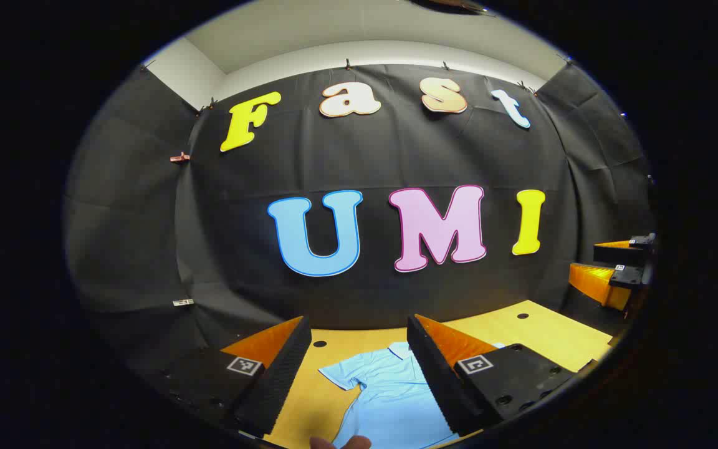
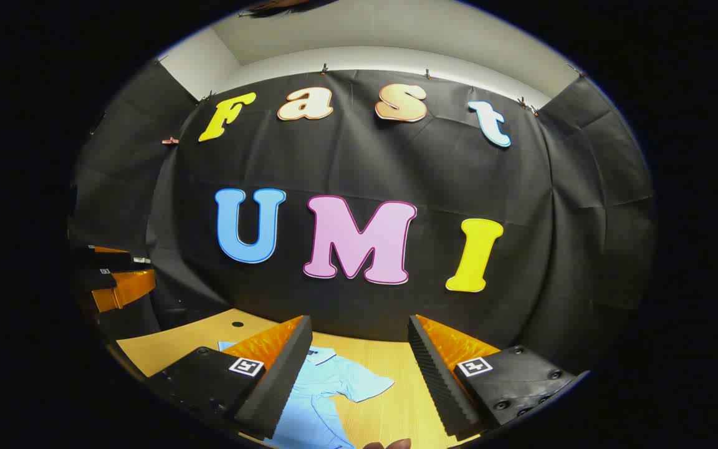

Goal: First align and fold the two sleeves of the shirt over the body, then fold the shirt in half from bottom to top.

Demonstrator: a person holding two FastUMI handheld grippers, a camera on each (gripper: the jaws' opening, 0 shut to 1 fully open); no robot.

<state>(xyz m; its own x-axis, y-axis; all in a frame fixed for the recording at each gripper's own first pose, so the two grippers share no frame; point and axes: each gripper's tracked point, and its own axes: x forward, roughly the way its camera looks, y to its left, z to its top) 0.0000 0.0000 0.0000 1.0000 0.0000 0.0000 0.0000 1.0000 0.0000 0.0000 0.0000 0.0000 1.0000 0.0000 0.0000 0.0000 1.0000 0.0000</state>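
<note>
A light blue shirt (image 1: 390,393) is seen spread flat on the table (image 1: 546,333) at 6 o'clock, sleeves out and no label readable, while the left hand-held gripper (image 1: 359,380) and right hand-held gripper (image 2: 359,380) are held above it, jaws apart.

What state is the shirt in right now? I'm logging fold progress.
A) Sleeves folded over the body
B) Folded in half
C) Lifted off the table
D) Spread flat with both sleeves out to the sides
D: the light blue shirt lies flat on the wooden table, one sleeve out in the left gripper view, the other sleeve out in the right gripper view.
</note>
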